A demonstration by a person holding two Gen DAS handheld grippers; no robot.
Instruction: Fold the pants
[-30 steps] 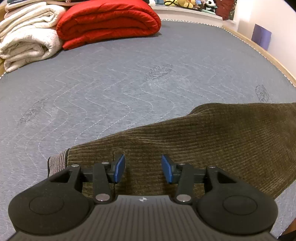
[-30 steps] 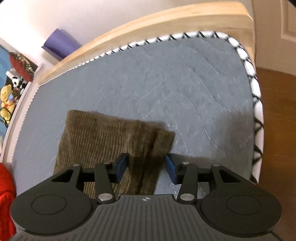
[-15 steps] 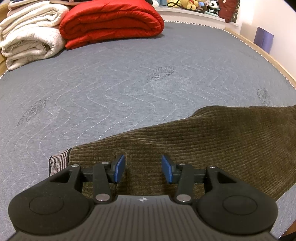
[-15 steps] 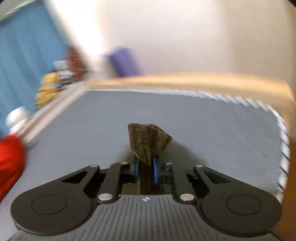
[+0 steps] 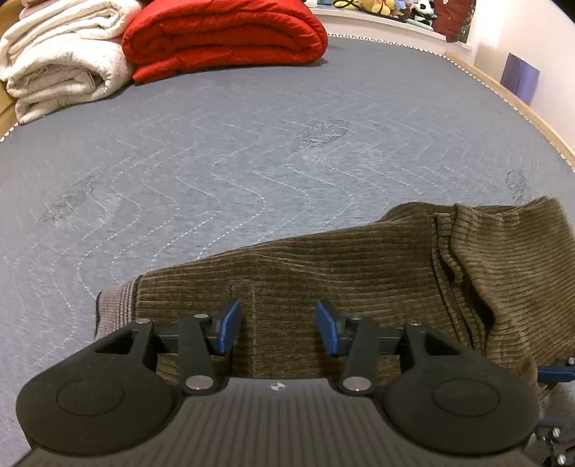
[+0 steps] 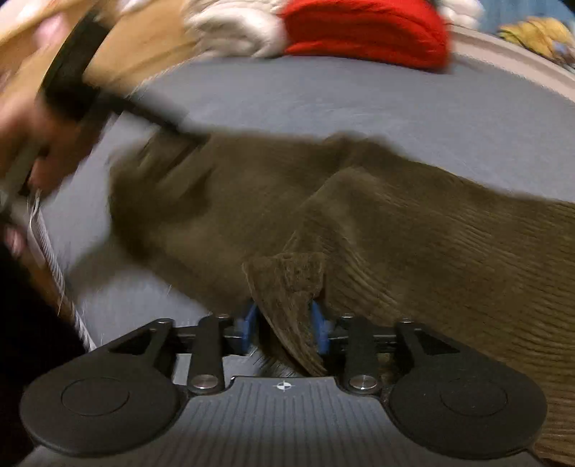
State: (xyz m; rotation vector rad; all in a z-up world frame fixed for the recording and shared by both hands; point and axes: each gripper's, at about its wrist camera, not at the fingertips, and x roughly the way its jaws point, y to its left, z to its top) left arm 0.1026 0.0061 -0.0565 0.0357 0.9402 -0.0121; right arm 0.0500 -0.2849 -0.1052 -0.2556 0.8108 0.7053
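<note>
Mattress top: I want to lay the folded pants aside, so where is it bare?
Bare grey mattress runs from the brown pants up to the red blanket and white blanket, and left of the waistband. Crowded: the back-left corner with both blankets, and the near right, where the pants lie.

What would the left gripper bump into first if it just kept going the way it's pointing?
Most likely the brown corduroy pants lying right under the left gripper, whose jaws are opening with nothing gripped. Depth is hard to judge, though.

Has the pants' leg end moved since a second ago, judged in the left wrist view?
Yes. The leg end now lies folded back over the pants, toward the left gripper.
</note>
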